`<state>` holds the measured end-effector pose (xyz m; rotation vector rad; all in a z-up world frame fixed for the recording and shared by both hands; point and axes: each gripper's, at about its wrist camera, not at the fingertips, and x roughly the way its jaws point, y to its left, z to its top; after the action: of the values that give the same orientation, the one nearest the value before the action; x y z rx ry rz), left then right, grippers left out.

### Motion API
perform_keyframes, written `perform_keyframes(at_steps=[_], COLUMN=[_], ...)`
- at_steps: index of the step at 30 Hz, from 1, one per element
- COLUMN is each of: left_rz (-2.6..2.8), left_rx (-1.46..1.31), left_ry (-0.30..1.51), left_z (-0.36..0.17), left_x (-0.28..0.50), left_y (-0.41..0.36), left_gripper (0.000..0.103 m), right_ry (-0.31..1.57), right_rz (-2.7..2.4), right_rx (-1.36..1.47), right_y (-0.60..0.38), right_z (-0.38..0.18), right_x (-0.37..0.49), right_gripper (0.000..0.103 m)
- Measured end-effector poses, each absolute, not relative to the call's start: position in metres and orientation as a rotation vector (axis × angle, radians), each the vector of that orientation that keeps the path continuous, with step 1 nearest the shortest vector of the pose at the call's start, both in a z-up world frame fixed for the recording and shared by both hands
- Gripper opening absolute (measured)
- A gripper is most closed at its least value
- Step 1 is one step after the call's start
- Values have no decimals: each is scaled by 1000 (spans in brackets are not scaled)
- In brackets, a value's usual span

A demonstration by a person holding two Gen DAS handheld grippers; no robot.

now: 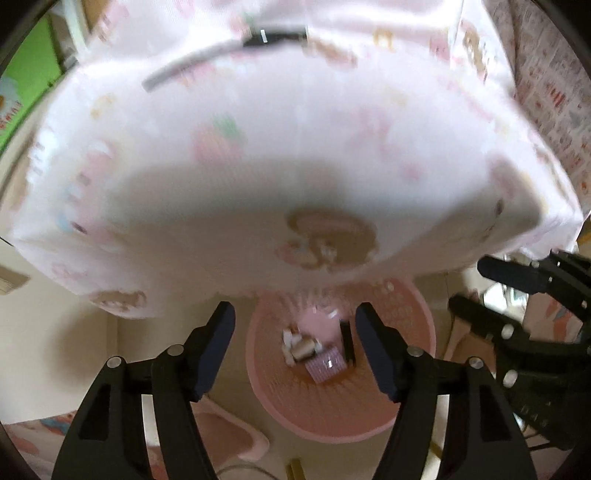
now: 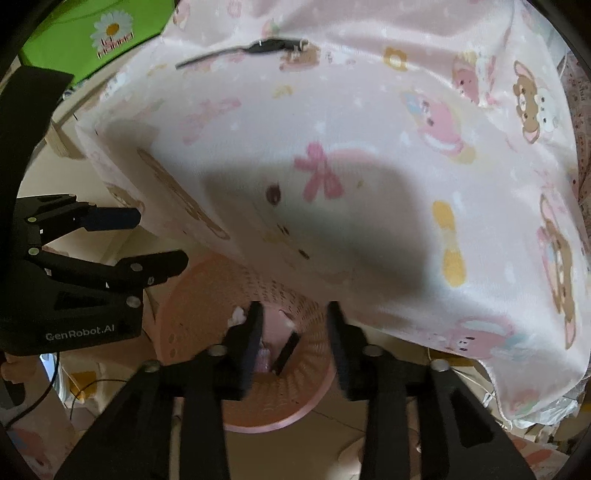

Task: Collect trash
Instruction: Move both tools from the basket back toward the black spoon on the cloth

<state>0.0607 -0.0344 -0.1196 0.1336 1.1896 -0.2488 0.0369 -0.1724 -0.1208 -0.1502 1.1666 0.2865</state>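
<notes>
A pink slotted waste basket (image 1: pixel 388 413) stands on the floor beside a bed. Inside lie several scraps: a pink striped wrapper (image 1: pixel 327 365), a small brown roll (image 1: pixel 303 350), white bits and a thin black piece (image 1: pixel 347 341). My left gripper (image 1: pixel 295 343) is open and empty, held above the basket mouth. My right gripper (image 2: pixel 293 345) is open and empty, also above the basket (image 2: pixel 207 299). Each gripper shows in the other's view: the right one (image 1: pixel 480 284) at the right, the left one (image 2: pixel 162 240) at the left.
A bed with a pink cartoon-print sheet (image 2: pixel 369 129) overhangs the basket's far side. A black cable with a plug (image 2: pixel 273 46) lies on the sheet. A green box (image 2: pixel 110 29) stands beyond the bed. Cables and pink items lie on the floor (image 1: pixel 229 435).
</notes>
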Motion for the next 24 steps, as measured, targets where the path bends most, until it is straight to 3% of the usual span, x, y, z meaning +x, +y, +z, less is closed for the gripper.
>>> perform_keyframes(at_steps=[10, 15, 24], left_rz=[-191, -157, -147], left_rx=[132, 185, 204], left_ry=[871, 787, 732], left_z=[-52, -43, -35], left_x=[43, 37, 33], left_y=[-21, -23, -25], left_gripper=[72, 74, 74], right_ry=[1000, 932, 874], right_rz=[275, 253, 192], right_rx=[-135, -95, -85], right_y=[-178, -190, -196], right_z=[-71, -49, -38], right_x=[20, 22, 25], right_gripper=[52, 60, 62])
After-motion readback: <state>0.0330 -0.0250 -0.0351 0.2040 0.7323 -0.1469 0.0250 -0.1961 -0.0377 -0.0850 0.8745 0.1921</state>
